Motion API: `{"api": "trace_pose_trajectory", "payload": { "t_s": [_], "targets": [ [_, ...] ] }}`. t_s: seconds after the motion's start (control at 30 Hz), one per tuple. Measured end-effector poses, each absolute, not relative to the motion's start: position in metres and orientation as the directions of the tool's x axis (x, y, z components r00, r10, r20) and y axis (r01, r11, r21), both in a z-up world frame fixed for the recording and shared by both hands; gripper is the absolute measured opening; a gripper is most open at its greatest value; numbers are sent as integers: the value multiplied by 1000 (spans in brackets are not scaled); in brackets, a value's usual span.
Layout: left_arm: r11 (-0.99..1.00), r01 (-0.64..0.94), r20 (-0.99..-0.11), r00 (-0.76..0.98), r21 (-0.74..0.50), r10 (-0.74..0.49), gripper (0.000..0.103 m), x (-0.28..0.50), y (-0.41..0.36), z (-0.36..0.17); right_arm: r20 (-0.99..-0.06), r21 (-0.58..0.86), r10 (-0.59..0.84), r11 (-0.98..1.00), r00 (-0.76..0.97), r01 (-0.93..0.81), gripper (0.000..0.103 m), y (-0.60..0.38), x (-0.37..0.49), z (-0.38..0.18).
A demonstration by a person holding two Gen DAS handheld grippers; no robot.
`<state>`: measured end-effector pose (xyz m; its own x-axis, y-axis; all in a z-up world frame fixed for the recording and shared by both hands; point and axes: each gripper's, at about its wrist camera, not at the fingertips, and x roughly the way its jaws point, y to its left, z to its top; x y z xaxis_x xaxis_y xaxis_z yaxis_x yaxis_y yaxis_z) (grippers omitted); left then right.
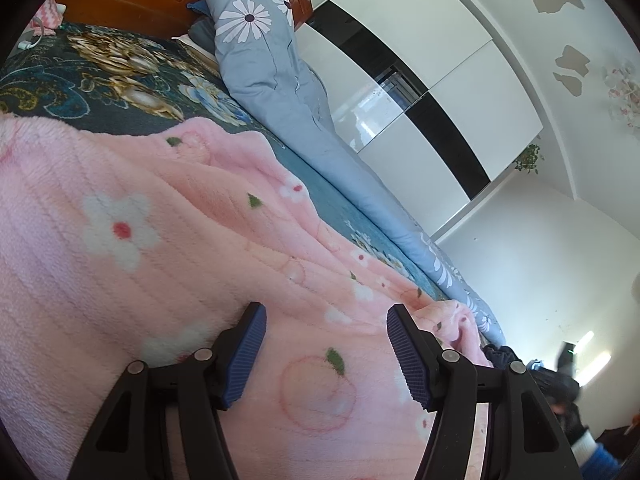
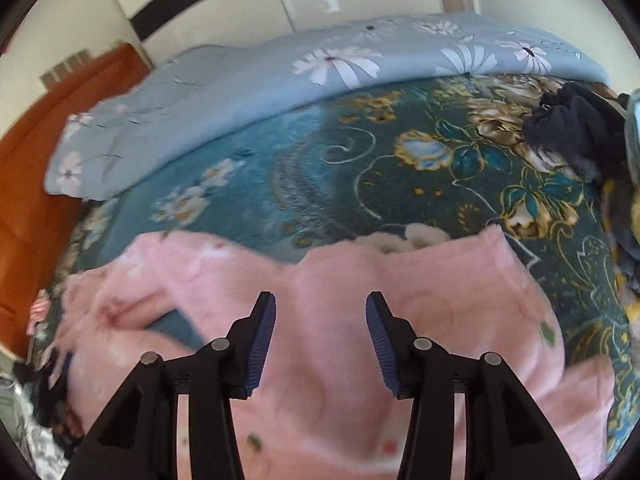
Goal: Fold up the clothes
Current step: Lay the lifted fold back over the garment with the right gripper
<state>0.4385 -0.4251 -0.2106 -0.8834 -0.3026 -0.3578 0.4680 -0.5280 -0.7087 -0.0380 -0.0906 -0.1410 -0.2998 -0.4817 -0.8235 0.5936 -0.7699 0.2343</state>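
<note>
Here, a pink fleece garment (image 2: 400, 288) with flower and fruit print lies spread on the bed (image 2: 360, 168), over its dark teal floral cover. The left tool (image 1: 326, 354) hovers just above the fleece, jaws wide apart, nothing gripped. The right tool (image 2: 320, 342) likewise stands parted and empty over the garment. A pale blue quilt (image 2: 248, 80) lies behind.
</note>
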Motion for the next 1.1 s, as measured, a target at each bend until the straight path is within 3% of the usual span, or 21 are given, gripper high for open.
{"api": "trace_pose_trajectory", "payload": {
  "t_s": [0.1,0.13,0.17,0.2,0.27,0.37,0.47,0.53,0.63,0.7,0.87,1.0,1.03,1.1],
  "targets": [
    [-530,458,-348,-889,-714,-298,68,439,-425,-211,-885,171,-370,-822,-281,543,49,-111,-53,-162],
    [-531,454,-345,-890,-716,-297,68,440,-425,-211,-897,161,-346,-836,-275,525,38,-113,-57,-167],
    [-531,451,-341,-892,-717,-296,68,440,-425,-211,-897,165,-346,-841,-277,515,15,-113,-59,-169],
    [-532,446,-337,-894,-720,-295,69,440,-425,-212,-895,164,-344,-845,-283,508,10,-114,-61,-169],
    [-532,437,-328,-899,-725,-290,69,442,-426,-212,-879,130,-336,-851,-339,508,9,-117,-66,-155],
    [-533,434,-328,-900,-726,-286,70,441,-426,-212,-782,99,-398,-839,-479,535,9,-120,-74,-99],
    [-533,443,-338,-896,-721,-288,70,439,-425,-211,-569,78,-568,-757,-595,649,9,-115,-60,-30],
    [-533,445,-339,-895,-720,-289,70,439,-425,-211,-474,44,-620,-726,-625,687,9,-104,-43,-12],
    [-532,446,-340,-895,-719,-289,70,439,-425,-211,-502,7,-619,-702,-604,713,9,-84,-25,-40],
    [-532,448,-342,-894,-718,-290,70,438,-424,-210,-582,-6,-581,-696,-569,718,9,-65,-18,-81],
    [-533,468,-365,-884,-705,-294,70,436,-424,-209,-739,131,-512,-746,-438,652,9,-4,-21,-167],
    [-533,483,-380,-876,-695,-299,70,434,-423,-209,-756,146,-503,-754,-419,641,9,20,-11,-170],
    [-533,486,-383,-874,-692,-300,70,433,-423,-209,-743,143,-515,-746,-428,650,13,21,-8,-162],
    [-533,493,-390,-870,-687,-302,70,433,-423,-209,-700,148,-555,-728,-449,669,32,20,-1,-143]
  ]
}}
